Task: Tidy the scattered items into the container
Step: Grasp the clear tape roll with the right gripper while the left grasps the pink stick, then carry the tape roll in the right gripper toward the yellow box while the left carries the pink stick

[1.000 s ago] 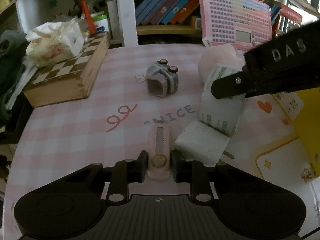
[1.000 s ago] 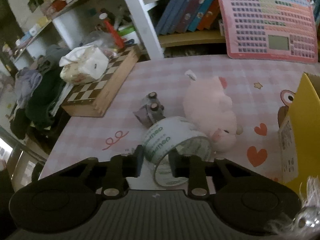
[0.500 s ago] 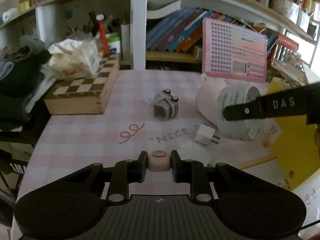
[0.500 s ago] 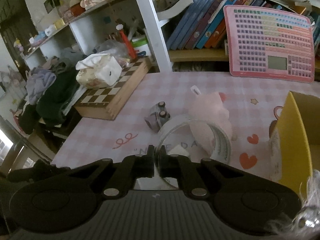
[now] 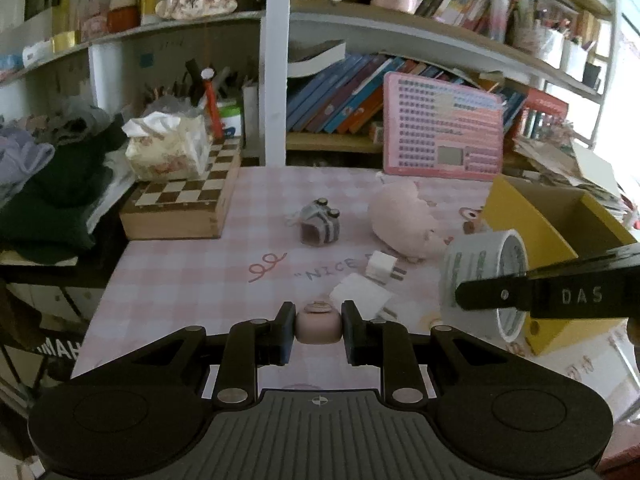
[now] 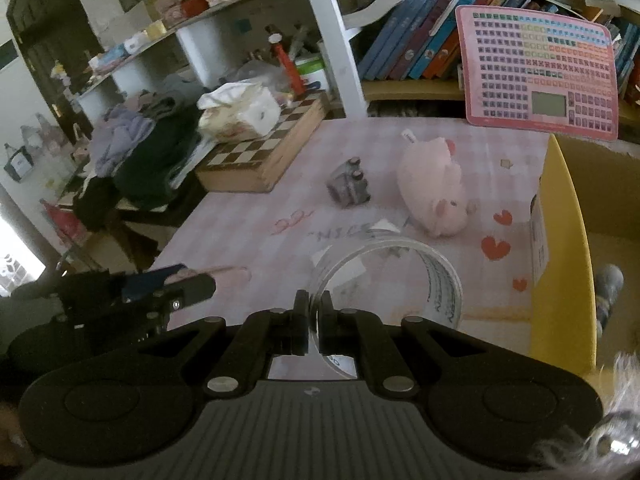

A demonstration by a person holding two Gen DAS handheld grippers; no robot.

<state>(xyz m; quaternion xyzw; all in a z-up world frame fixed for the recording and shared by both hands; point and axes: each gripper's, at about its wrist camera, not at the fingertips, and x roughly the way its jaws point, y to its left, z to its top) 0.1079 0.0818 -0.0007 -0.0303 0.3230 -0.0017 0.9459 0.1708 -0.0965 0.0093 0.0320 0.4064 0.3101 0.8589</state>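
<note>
1. Your left gripper [image 5: 318, 326] has its jaws clamped on a small pink item [image 5: 318, 323], held up off the counter [image 5: 192, 276].
2. Your right gripper [image 6: 315, 322] grips the wall of a clear tape roll [image 6: 404, 276] — jaws nearly together, the roll in the air just beside the yellow box [image 6: 564, 248].
3. On the counter lie a pink plush pig [image 5: 404, 220], a small grey toy car [image 5: 320, 226] and two white plug adapters [image 5: 382, 267] — near one another, left of the box.

Both grippers have lifted the pink item [image 5: 318, 322] and tape roll [image 6: 384, 280] off the table.
</note>
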